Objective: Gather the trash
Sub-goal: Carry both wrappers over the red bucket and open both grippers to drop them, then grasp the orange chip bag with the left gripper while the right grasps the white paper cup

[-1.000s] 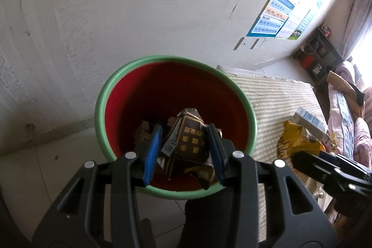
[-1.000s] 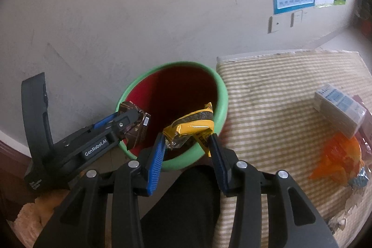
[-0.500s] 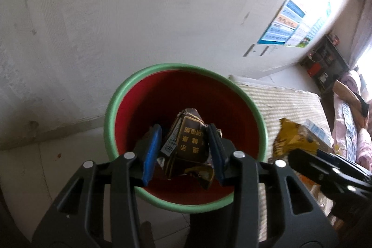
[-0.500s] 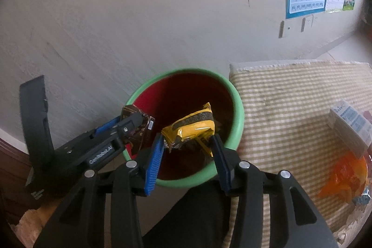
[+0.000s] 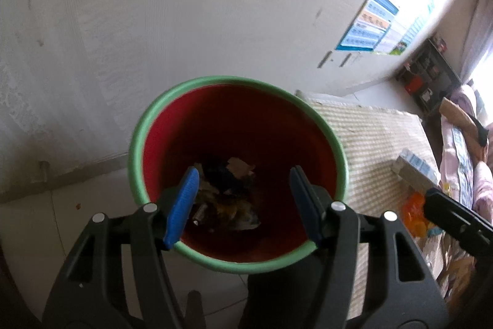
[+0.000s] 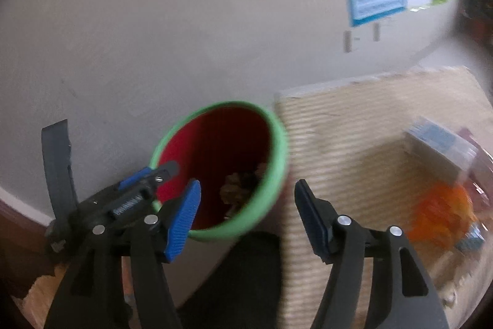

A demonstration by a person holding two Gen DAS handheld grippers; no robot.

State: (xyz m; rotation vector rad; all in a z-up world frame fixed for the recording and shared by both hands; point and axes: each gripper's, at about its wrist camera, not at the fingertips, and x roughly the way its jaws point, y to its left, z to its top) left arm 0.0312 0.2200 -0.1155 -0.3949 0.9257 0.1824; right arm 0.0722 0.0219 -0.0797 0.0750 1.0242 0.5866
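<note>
Both grippers, left gripper (image 5: 243, 199) and right gripper (image 6: 246, 215), have just been opening and hold nothing. One red bin (image 5: 339, 162) sits below the left fingers, dropped wrappers (image 5: 228, 199) inside. Remaining trash, one box (image 6: 440, 144) and one orange bag (image 6: 437, 211), lies on the checked mat (image 6: 339, 137) rightward, nearer the right hand.

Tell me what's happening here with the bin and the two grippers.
A person is clearing rubbish with a gripper in each hand. Both the left gripper and the right gripper have just been opening and now hold nothing between their jaws. Wrappers lie at the bottom of the red bin with the green rim. A box and an orange bag remain on the checked mat beside it.
</note>
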